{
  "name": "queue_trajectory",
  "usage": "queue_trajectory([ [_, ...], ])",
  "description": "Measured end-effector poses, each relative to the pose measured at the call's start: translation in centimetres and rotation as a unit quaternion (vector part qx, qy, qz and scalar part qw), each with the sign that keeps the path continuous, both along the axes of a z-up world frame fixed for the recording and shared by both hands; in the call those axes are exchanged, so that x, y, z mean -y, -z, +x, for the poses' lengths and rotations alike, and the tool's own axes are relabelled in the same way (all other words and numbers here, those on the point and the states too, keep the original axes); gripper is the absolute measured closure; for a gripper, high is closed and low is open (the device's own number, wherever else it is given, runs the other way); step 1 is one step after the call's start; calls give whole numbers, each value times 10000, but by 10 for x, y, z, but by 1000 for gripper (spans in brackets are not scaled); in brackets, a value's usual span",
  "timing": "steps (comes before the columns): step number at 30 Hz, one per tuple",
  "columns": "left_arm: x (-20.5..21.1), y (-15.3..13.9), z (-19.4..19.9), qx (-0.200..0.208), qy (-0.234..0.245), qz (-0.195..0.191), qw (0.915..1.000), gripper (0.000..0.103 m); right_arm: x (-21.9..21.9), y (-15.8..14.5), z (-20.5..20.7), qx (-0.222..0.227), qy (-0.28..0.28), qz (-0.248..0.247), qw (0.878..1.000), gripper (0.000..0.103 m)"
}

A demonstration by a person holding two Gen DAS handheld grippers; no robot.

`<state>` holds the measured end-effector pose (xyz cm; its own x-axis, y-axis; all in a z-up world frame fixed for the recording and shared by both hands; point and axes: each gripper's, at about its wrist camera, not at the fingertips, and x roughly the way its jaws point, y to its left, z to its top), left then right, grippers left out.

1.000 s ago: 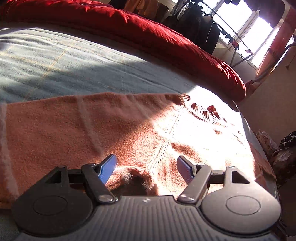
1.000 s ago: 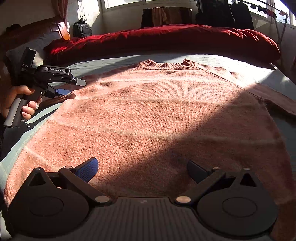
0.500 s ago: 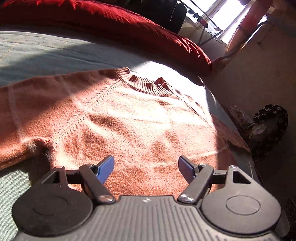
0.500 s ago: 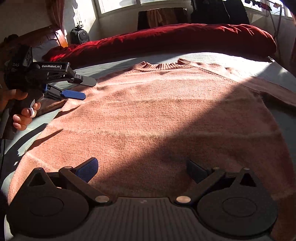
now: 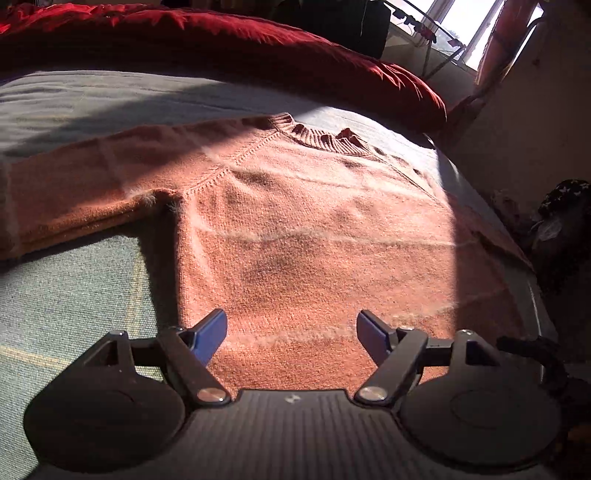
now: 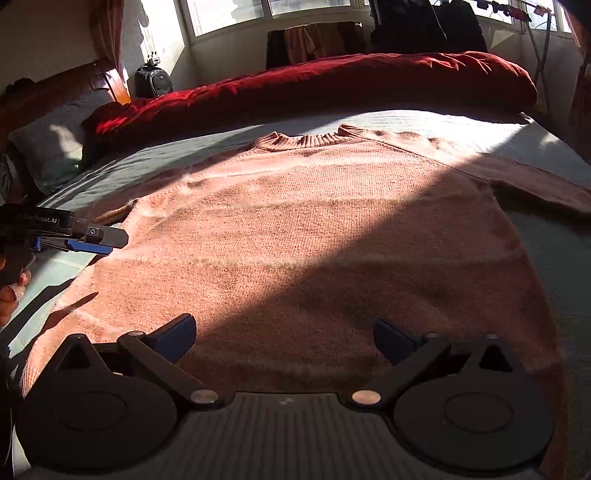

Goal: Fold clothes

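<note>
A salmon-pink knitted sweater [image 6: 332, 229] lies spread flat, front up, on the grey-green bed sheet [image 5: 74, 288], its ribbed collar [image 6: 310, 139] toward the far side and both sleeves stretched out sideways. No basket, box or other container for the clothes shows in either view.

At the left edge of the right wrist view, the left tongs [image 6: 99, 242] hang just over the sweater's left side below the sleeve, held by a hand [image 6: 11, 291]. In their own view the left tongs [image 5: 291, 332] are spread wide with nothing between the blue pads [image 5: 210, 334]; the knit's lower body lies beneath and ahead of them, the left sleeve [image 5: 74, 199] off to their left. The right tongs [image 6: 284, 338] are likewise spread and empty, poised over the hem, the sweater filling the space ahead.

Beyond the collar a red duvet [image 6: 332, 79] is bunched along the bed. A grey pillow [image 6: 51, 144] sits at left by a wooden headboard. Sunlit windows [image 6: 229, 14] and hanging dark clothes [image 6: 424, 22] back the room.
</note>
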<state>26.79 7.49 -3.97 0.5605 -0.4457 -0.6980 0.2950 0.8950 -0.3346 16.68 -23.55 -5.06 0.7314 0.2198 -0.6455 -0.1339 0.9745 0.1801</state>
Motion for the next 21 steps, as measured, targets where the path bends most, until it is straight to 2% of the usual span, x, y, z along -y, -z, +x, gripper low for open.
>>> queue_trajectory([
  [4, 40, -20, -24, 648, 422, 468, 9959, 25, 11, -15, -5, 382, 231, -361, 9984, 0],
  [7, 72, -25, -37, 1015, 644, 672, 9905, 21, 18, -11, 4, 466, 443, -808, 9947, 0],
  [9, 86, -17, -41, 908, 599, 662, 9919, 21, 21, 1, 14, 315, 485, -1016, 9931, 0],
  [11, 95, -6, -44, 733, 488, 626, 9941, 21, 25, 21, 23, -39, 534, -1050, 9930, 0],
  [14, 103, 17, -50, 409, 282, 607, 9969, 21, 31, 37, 15, 109, 529, -868, 9948, 0],
  [18, 101, 29, -79, 687, 49, 649, 9955, 20, 34, 38, 5, 164, 547, -749, 9956, 0],
  [21, 98, 27, -95, 707, 5, 649, 9954, 16, 33, 40, -2, 263, 482, -787, 9954, 0],
])
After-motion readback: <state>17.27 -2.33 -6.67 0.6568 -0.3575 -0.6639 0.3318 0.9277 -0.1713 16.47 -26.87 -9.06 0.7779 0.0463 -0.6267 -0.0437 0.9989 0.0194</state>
